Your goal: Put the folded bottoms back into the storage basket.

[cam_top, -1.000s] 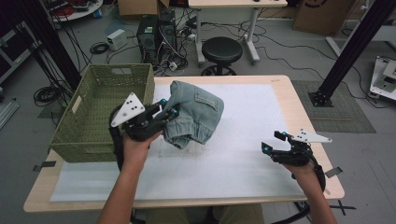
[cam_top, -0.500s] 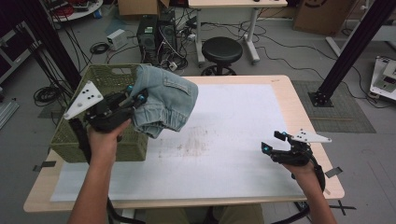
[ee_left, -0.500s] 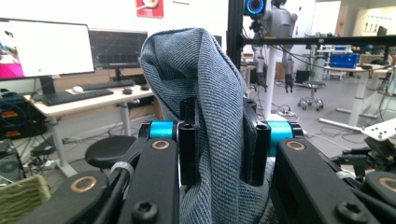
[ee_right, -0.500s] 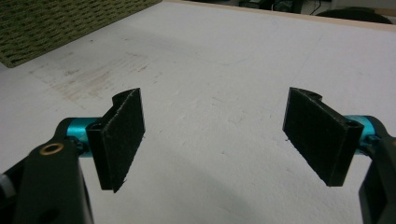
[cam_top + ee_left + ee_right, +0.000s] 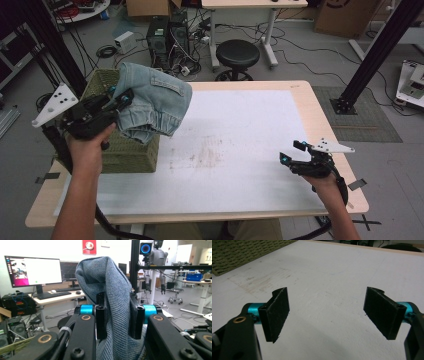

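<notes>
A folded bundle of light-blue denim (image 5: pixel 155 102) hangs in the air over the green woven basket (image 5: pixel 127 152) at the table's left. My left gripper (image 5: pixel 120 100) is shut on the denim, and in the left gripper view the blue cloth (image 5: pixel 112 297) rises pinched between the two black jaws, hiding much of what lies behind. My right gripper (image 5: pixel 291 152) rests low over the white mat near the table's right front, open, with nothing between its pads (image 5: pixel 277 312).
A white mat (image 5: pixel 240 135) covers most of the wooden table. The basket's green weave (image 5: pixel 242 252) lies far across the mat from the right gripper. Behind the table stand a black stool (image 5: pixel 237 52), computer towers and loose cables on the floor.
My left gripper has carried the denim up and to the left, from above the mat to over the basket. The right gripper has stayed where it was.
</notes>
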The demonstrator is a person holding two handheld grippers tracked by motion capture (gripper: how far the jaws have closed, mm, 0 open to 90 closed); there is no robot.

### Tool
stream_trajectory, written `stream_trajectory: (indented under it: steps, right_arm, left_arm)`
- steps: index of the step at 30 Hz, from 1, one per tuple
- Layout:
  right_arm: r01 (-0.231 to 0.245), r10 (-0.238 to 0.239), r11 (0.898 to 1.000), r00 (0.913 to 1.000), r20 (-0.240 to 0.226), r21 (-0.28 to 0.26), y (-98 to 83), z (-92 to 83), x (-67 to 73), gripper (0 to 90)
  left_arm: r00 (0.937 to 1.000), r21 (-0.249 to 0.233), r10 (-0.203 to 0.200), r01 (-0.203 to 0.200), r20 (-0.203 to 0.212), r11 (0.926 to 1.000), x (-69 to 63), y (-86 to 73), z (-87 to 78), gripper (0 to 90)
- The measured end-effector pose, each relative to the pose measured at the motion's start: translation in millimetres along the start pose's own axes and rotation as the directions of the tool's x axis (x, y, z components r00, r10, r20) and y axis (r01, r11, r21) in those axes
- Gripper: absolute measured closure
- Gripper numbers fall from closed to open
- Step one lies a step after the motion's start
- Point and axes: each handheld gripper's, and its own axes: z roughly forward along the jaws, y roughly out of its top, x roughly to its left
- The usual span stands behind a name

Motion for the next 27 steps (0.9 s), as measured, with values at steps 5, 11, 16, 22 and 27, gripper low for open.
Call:
stream_trajectory:
  steps: [5, 11, 16, 22, 27]
  right_arm:
    - [0.001, -0.001, 1.000, 1.0000, 0.000, 0.003, -0.3, 0.2, -0.1, 21.1]
    - [-0.001, 0.001, 1.000, 1.0000, 0.001, 0.004, -0.1, 0.3, 0.2, 21.0]
    - [0.005, -0.005, 1.000, 1.0000, 0.004, 0.004, 0.1, 0.6, 1.0, 21.0]
    - [0.011, -0.011, 1.000, 0.9999, 0.003, 0.006, 0.2, 0.8, 1.7, 21.0]
    - [0.015, -0.015, 1.000, 0.9999, 0.003, 0.009, 0.4, 0.8, 3.0, 21.0]
  left_arm:
    - [0.9998, -0.027, -0.012, 0.011, -0.013, 0.9996, 8.9, 3.9, -11.7, 72.7]
    - [0.9993, -0.039, -0.010, 0.008, -0.035, 0.9992, 17.5, 9.6, -24.0, 72.7]
    - [0.9985, -0.043, -0.013, 0.011, -0.054, 0.9990, 23.4, 10.5, -31.7, 72.7]
    - [0.9966, -0.033, -0.022, 0.019, -0.079, 0.9993, 32.0, 7.1, -38.8, 72.7]
    - [0.9901, -0.029, -0.072, 0.069, -0.121, 0.9972, 46.4, -6.5, -43.9, 72.6]
